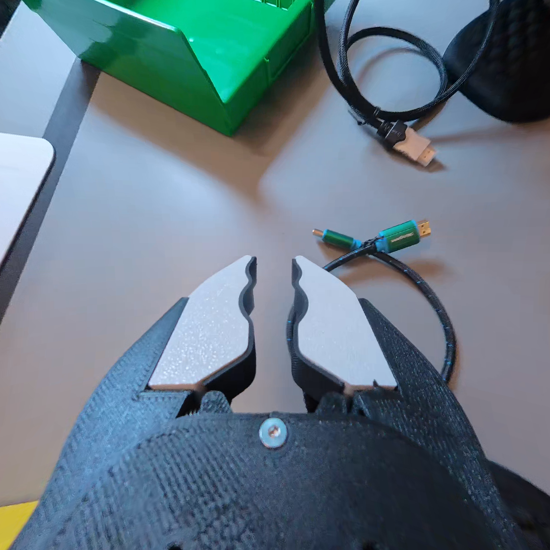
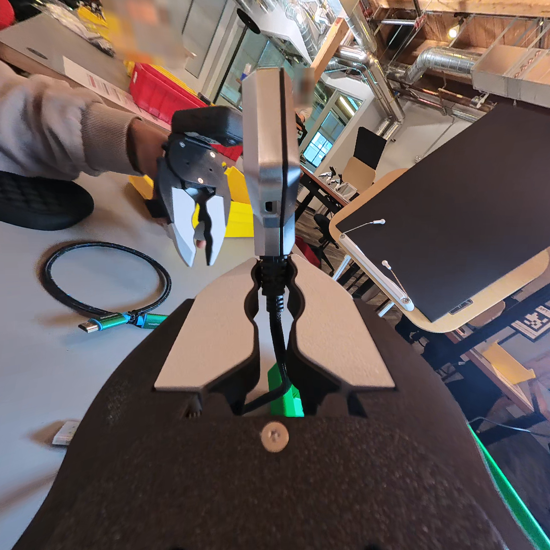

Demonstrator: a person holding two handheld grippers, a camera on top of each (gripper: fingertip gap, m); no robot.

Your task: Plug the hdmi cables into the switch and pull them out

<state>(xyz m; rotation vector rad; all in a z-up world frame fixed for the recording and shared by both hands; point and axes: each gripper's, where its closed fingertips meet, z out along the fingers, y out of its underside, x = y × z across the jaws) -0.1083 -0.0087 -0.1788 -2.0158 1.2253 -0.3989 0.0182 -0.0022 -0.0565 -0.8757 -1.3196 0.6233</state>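
Observation:
My right gripper (image 2: 272, 263) is shut on the black plug (image 2: 272, 276) of a black braided cable. That plug sits in the bottom end of the grey switch (image 2: 269, 166), which is held edge-on in the air. The cable (image 2: 279, 351) hangs back between the fingers. My left gripper (image 1: 274, 263) is slightly open and empty, low over the table; it also shows in the right wrist view (image 2: 200, 260), just left of the switch. A short cable with green plugs (image 1: 400, 235) lies right of the left gripper, and shows in the right wrist view (image 2: 102, 323). The black cable's grey plug (image 1: 413, 147) lies farther off.
A green bin (image 1: 190, 53) stands at the far side of the grey table (image 1: 163, 193). A black padded object (image 1: 506, 59) lies at the far right. A white flat device (image 1: 20, 184) sits at the left edge. Yellow and red bins (image 2: 238, 214) stand behind the person's sleeve (image 2: 59, 128). Tip to tip, the grippers are about 20 cm apart.

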